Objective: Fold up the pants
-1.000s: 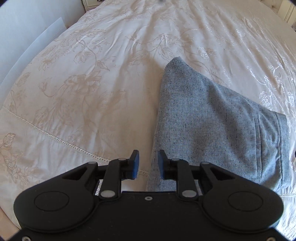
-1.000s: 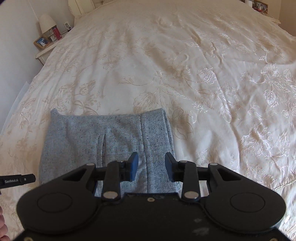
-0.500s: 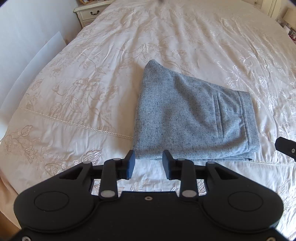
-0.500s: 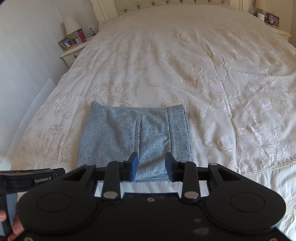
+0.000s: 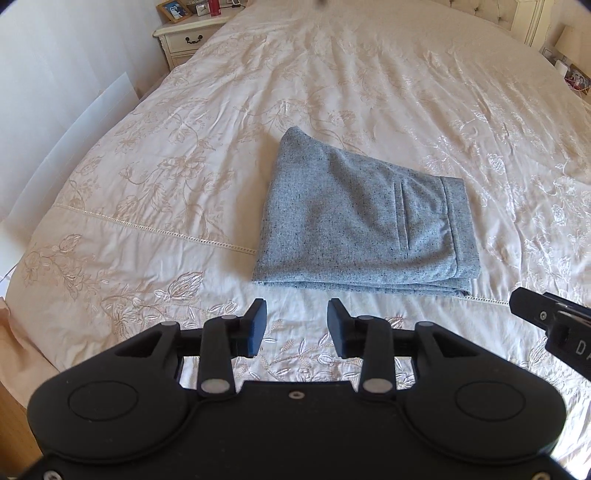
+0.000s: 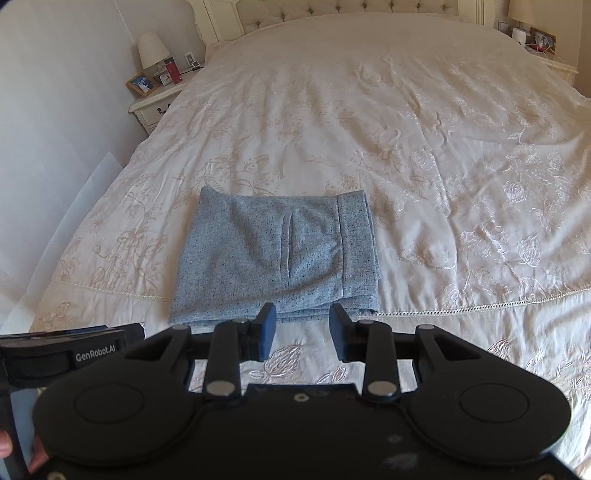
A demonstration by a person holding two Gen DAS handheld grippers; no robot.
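Observation:
The grey speckled pants [image 5: 362,221] lie folded into a compact stack on the cream embroidered bedspread [image 5: 258,92], near the bed's foot. In the right wrist view the pants [image 6: 273,258] show a pocket slit and the waistband on their right side. My left gripper [image 5: 296,325] hangs above the bedspread, short of the pants' near edge, open with nothing between its blue pads. My right gripper [image 6: 302,332] is also open and empty, raised over the stack's near edge. Neither touches the cloth. The left gripper's body [image 6: 70,354] shows at the lower left of the right view.
A white nightstand [image 6: 155,107] with a lamp, a photo frame and small items stands at the bed's left by the wall. A second bedside table [image 6: 546,55] is at the far right. A tufted headboard [image 6: 351,7] closes the far end. A white panel [image 5: 74,140] leans on the left wall.
Both grippers have pulled back and risen away from the pants, which now lie farther off in both views. The left gripper's jaws have widened; the right's gap is unchanged.

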